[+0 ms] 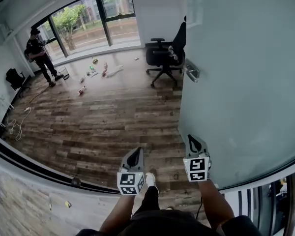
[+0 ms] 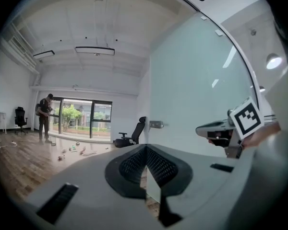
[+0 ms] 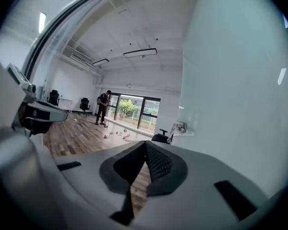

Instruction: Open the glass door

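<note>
Far left of the door, by the window (image 1: 93,18), a person (image 1: 39,53) stands on the wood floor (image 1: 98,122). Small litter (image 1: 96,73) lies scattered between that person and the door. Nearer me, left of the door's lower edge, my left gripper (image 1: 134,157) points into the room. In its own view the jaws meet at the tip with nothing between them. A black chair (image 1: 164,53) sits just past the door's free edge. The metal handle (image 1: 191,72) is on that edge, well ahead of both grippers. My right gripper (image 1: 194,144) is just beside the door's face – closed too, and empty. I can't tell whether it touches the glass. The frosted glass door (image 1: 246,82) fills the right side, swung into the room.
</note>
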### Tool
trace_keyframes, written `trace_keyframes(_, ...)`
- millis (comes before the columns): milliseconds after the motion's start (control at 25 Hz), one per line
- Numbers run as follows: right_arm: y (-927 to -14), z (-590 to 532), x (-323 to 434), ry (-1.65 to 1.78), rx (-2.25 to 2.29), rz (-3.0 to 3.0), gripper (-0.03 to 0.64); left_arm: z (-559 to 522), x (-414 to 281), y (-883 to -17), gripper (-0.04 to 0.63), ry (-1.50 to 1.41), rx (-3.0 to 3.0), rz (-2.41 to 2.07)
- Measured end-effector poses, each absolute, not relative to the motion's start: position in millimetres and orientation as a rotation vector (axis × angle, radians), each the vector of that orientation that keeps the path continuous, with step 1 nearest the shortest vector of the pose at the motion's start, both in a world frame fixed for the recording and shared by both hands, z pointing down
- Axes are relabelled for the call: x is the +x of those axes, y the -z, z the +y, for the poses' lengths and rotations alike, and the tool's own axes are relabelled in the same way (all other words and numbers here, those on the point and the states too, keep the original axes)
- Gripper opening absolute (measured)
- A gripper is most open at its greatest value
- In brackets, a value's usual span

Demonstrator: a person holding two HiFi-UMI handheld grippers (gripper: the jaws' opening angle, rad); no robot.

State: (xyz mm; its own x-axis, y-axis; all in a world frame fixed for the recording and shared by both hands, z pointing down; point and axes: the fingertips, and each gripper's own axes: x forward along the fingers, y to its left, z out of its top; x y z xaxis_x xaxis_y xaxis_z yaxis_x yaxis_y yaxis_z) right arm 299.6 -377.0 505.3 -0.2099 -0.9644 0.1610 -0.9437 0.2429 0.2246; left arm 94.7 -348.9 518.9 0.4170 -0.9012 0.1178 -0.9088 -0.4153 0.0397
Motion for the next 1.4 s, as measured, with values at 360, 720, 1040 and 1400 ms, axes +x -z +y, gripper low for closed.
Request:
trace_keyframes(360, -508, -247, 279, 0.001, 1.781, -2.333, 0.015, -250, 96, -518, 0.002, -0.122, 2.528, -1.653)
trace_keyframes(720, -509, -162, 242, -0.004, 1.826, -2.312, 0.015, -169, 62, -523, 0.002, -0.142, 2.570, -1.618)
trace_keyframes(1040, -506, -75, 192, 0.028, 1.842, -2.276, 0.015, -89, 20, -525, 0.002, -0.144, 2.588, -1.570)
trace_keyframes(1400, -497, 15, 151, 0.109, 1.859, -2.319, 0.015, -10, -13, -515, 0.002, -0.114, 2.636, -1.564)
